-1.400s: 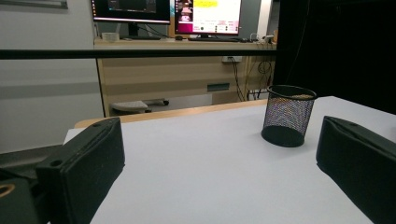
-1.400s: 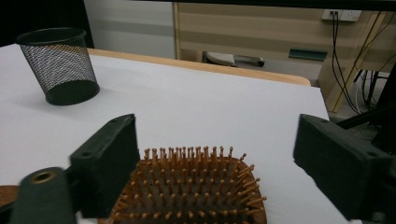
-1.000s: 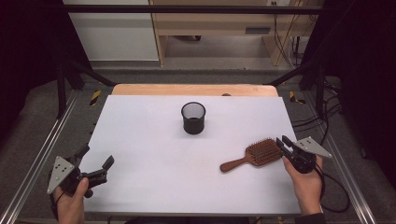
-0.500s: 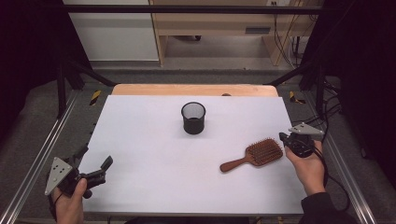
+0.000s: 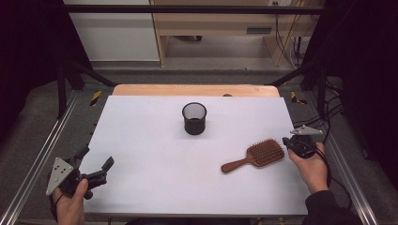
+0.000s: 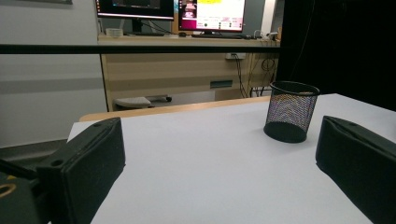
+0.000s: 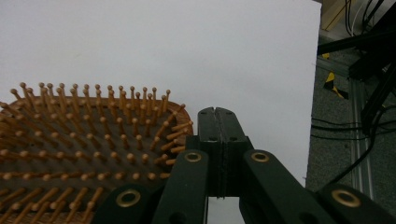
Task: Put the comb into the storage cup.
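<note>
Beside the hairbrush [image 5: 261, 153] head, right claw [image 5: 287, 142] — jaws pressed together, empty

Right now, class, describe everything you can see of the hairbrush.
The hairbrush is a brown wooden paddle brush, bristle side up, with rows of pale round-tipped pins. It lies flat on the white table, its handle pointing toward the person. The right gripper, jaws shut and empty, sits at the head's edge; contact is unclear.

Wooden hairbrush [image 5: 256, 156] flat, bristles up; table's right
</note>
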The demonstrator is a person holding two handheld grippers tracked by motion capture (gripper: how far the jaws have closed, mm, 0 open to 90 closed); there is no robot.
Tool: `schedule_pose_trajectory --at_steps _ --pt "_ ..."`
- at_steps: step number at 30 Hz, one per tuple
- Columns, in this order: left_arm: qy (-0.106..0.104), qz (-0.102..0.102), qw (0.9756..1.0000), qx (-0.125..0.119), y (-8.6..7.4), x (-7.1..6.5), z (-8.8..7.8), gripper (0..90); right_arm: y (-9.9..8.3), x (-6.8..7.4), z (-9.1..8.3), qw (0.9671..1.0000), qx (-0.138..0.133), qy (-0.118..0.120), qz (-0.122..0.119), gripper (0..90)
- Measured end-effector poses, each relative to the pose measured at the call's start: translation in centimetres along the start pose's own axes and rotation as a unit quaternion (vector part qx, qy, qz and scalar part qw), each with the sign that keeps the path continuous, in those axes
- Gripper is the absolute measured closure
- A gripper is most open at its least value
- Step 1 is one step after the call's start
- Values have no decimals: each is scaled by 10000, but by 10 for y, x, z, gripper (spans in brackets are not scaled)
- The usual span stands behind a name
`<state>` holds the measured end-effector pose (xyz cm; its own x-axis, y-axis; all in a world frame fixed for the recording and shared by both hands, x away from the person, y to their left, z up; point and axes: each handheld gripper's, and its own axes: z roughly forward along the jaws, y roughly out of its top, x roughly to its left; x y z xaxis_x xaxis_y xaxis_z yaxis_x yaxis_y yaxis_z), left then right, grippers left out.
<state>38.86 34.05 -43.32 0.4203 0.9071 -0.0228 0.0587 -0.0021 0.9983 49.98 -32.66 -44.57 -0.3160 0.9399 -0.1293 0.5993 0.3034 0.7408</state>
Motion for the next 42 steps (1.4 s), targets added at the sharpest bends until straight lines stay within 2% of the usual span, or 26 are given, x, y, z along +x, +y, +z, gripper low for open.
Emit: schedule_pose_trajectory --at_steps 9,15,25,33,42 --pt "-4 -5 10000 5 0 0 0 18 -7 -5 12 9998 163 64 73 900" --pt "-12 2 10000 10 0 0 0 18 -9 -1 13 9996 164 211 85 900" --pt "-10 -1 10000 22 0 0 0 18 -9 5 9 9995 107 298 75 900" --pt "-4 -5 10000 36 0 0 0 18 -9 21 7 9990 73 448 -19 900" --pt "18 -30 10000 56 -1 1 1 18 -5 47 6 9978 65 656 -74 900"
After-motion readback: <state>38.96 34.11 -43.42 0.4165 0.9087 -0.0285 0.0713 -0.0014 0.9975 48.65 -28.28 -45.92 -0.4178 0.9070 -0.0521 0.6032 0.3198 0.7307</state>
